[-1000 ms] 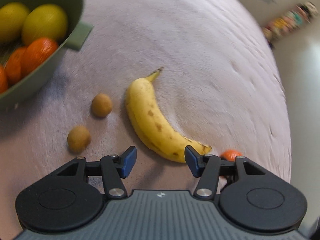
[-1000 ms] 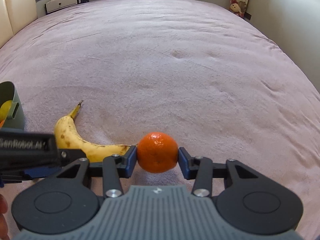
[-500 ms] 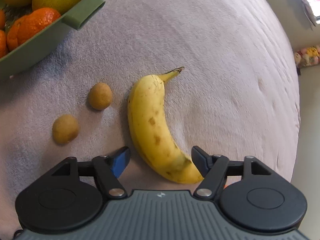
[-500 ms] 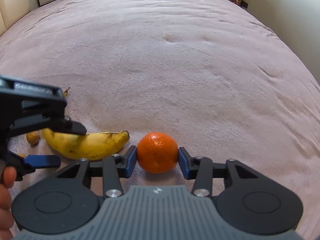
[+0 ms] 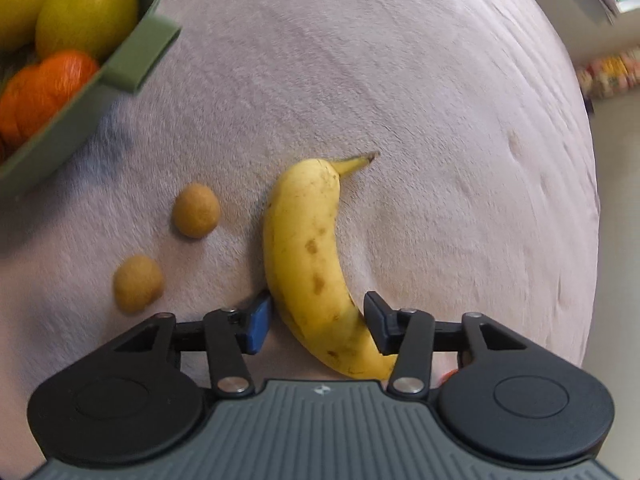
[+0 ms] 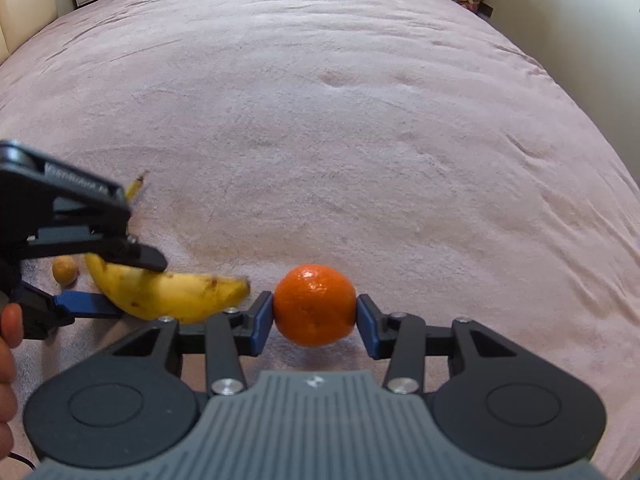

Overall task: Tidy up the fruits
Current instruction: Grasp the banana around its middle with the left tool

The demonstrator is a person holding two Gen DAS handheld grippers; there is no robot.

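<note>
My left gripper (image 5: 316,322) has just been closing and now clamps the lower part of the banana (image 5: 308,252) lying on the pink blanket (image 5: 400,80), two small brown fruits (image 5: 196,216) just beside it. My right gripper (image 6: 315,322) pinches the orange (image 6: 314,305); the green basket (image 5: 80,104) of lemons and oranges sits beyond.

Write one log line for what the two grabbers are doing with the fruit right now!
left gripper: just closing, shut on banana | right gripper: shut on orange | green bowl: partly filled
</note>
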